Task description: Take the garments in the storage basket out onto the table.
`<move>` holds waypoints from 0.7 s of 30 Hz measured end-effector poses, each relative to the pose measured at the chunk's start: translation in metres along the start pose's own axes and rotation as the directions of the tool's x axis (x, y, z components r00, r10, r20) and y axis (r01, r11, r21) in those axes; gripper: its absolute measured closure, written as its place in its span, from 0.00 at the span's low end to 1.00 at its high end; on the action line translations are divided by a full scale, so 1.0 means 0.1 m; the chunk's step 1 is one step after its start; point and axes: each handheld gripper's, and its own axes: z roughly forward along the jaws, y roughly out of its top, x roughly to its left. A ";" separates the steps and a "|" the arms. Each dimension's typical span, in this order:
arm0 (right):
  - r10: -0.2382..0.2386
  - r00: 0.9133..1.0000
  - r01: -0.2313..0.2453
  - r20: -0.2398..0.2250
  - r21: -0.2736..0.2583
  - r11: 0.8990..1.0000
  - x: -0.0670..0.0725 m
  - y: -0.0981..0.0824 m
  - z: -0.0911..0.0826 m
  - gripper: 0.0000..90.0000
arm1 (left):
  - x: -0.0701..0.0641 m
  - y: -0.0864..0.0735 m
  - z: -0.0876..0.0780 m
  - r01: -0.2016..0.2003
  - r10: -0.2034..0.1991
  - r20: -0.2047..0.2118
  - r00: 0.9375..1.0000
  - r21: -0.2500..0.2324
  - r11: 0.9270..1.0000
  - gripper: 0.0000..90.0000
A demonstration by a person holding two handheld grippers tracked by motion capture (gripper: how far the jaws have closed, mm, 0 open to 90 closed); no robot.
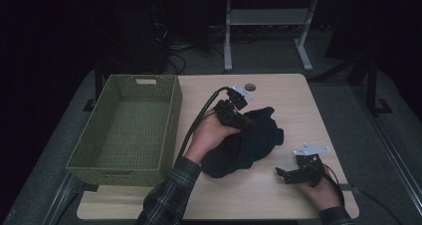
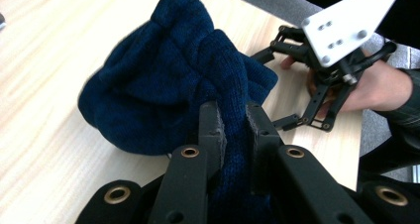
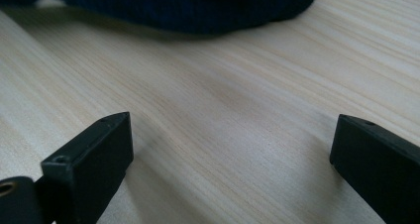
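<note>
Left claw [image 2: 232, 116]: clamped on a fold of the dark blue knit cloth [image 2: 168, 80], jaws nearly together with wool bunched between them.
Cloth: most of it sags ahead of and under that claw onto the table [image 1: 278, 195], middle of the top.
Right claw [image 1: 281, 173]: jaws wide apart and empty, resting low, off to the side of the cloth's near edge.
Basket [image 1: 124, 166]: green, on the far side of the left claw from the right one.
Doing it well: I'd keep the pinch firm, lift until the hanging part leaves the wood, then carry it over the basket's rim.
</note>
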 end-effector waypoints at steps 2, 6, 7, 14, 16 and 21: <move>0.000 1.000 0.000 0.000 0.000 1.000 0.00 0.00 0.00 0.03 | 0.03 -0.04 0.05 0.007 -0.007 -0.001 1.000 0.010 1.000 0.89; 0.002 1.000 -0.002 -0.001 0.002 1.000 0.00 0.00 0.00 0.03 | 0.06 -0.12 0.16 0.018 -0.017 -0.018 1.000 0.045 0.999 0.89; 0.002 1.000 -0.002 -0.001 0.002 1.000 0.00 0.00 0.00 0.03 | 0.07 -0.13 0.19 0.018 -0.017 -0.026 1.000 0.057 0.998 0.89; 0.003 1.000 -0.003 -0.002 0.003 1.000 0.00 0.00 0.00 0.03 | 0.20 -0.27 0.35 0.052 -0.047 -0.050 0.998 0.109 0.993 0.89; 0.001 1.000 -0.001 -0.001 0.003 1.000 0.00 0.00 0.00 0.03 | 0.23 -0.30 0.40 0.063 -0.057 -0.055 0.997 0.127 0.990 0.89; 0.004 1.000 -0.004 -0.002 0.003 1.000 0.00 0.00 0.00 0.03 | 0.29 -0.40 0.52 0.088 -0.078 -0.064 0.995 0.164 0.983 0.89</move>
